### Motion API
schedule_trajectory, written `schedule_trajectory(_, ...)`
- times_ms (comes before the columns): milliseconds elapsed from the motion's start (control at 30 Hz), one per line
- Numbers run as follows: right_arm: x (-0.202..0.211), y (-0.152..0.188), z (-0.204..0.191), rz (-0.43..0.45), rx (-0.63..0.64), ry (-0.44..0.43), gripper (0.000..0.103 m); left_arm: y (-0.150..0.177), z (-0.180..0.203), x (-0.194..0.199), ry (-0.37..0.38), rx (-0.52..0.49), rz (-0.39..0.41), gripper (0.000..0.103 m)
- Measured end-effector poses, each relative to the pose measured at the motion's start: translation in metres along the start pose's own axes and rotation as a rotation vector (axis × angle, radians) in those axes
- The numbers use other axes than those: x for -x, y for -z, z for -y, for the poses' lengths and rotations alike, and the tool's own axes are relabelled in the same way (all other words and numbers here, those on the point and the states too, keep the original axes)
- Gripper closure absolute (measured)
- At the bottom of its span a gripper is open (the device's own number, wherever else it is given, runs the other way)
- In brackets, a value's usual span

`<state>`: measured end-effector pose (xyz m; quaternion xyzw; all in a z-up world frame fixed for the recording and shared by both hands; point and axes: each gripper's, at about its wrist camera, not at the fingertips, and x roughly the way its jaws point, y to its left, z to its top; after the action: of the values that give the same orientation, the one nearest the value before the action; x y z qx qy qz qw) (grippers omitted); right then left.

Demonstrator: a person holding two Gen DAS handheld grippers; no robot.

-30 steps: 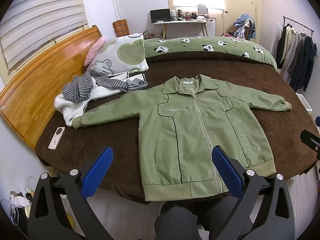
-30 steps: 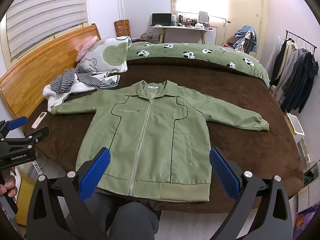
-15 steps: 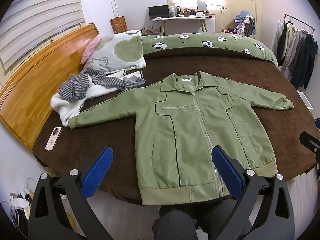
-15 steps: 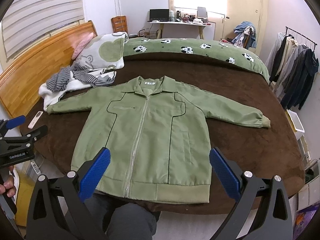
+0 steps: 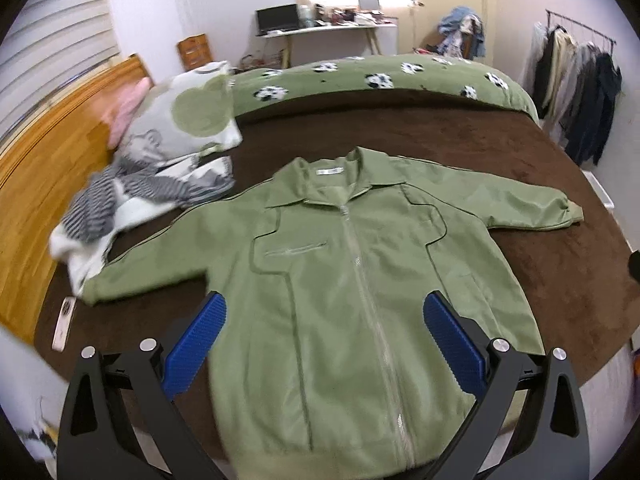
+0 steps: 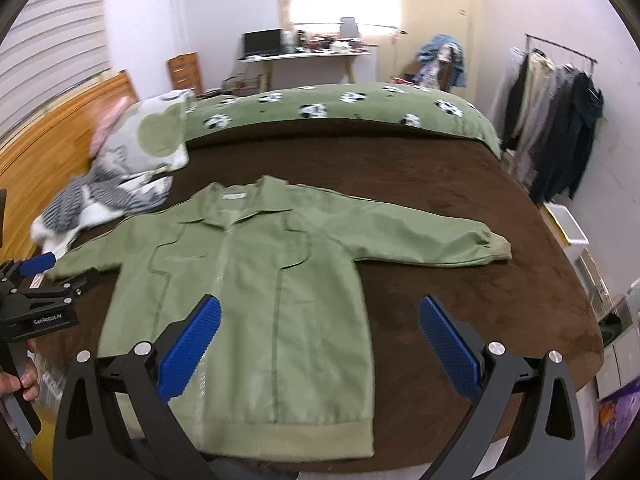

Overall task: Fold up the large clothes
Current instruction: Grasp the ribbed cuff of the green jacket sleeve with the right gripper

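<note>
Lying flat and face up on the brown bed cover (image 5: 460, 136), the green jacket (image 5: 360, 280) is zipped closed, its collar toward the far side and both sleeves spread out to either side. The left gripper (image 5: 324, 338) hovers above the jacket's lower body with its jaws spread wide and nothing between the blue pads (image 5: 196, 344). The right gripper (image 6: 318, 338) hangs over the jacket's right hem area, jaws equally wide apart and holding nothing; its left pad sits over the fabric, its right pad over bare cover. Both views are smeared, so whether either gripper touches the cloth is hard to tell, though they appear clear of it. A striped garment (image 5: 120, 196) lies on a white heap just beside the jacket's left sleeve, near a patterned pillow (image 5: 184, 124). A remote (image 5: 64, 322) rests by the wooden headboard (image 5: 36, 184).
</note>
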<state>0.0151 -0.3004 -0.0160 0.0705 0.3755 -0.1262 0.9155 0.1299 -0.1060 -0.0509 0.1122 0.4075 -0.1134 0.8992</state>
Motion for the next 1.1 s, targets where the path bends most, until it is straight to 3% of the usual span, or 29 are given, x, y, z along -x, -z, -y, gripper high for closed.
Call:
schedule_trajectory(433, -0.103, -0.017, 0.134, -0.011, -0.190, 0.171, 0.005, -0.075, 0.122, -0.147, 0.108, -0.094, -0.026, 0.006)
schedule_trajectory(700, -0.166, -0.010, 0.220, -0.021, -0.283, 0.250, 0.005, -0.109, 0.190, -0.243, 0.041, -0.176, -0.045, 0.006)
schedule_trajectory(967, -0.231, 0.019, 0.302, -0.033, -0.484, 0.157, 0.005, -0.124, 0.233, -0.336, 0.039, -0.167, -0.120, 0.006)
schedule_trajectory(1100, -0.262, 0.036, 0.334, -0.031, -0.625, 0.043, 0.005, -0.113, 0.245, -0.366, 0.035, -0.193, -0.174, 0.006)
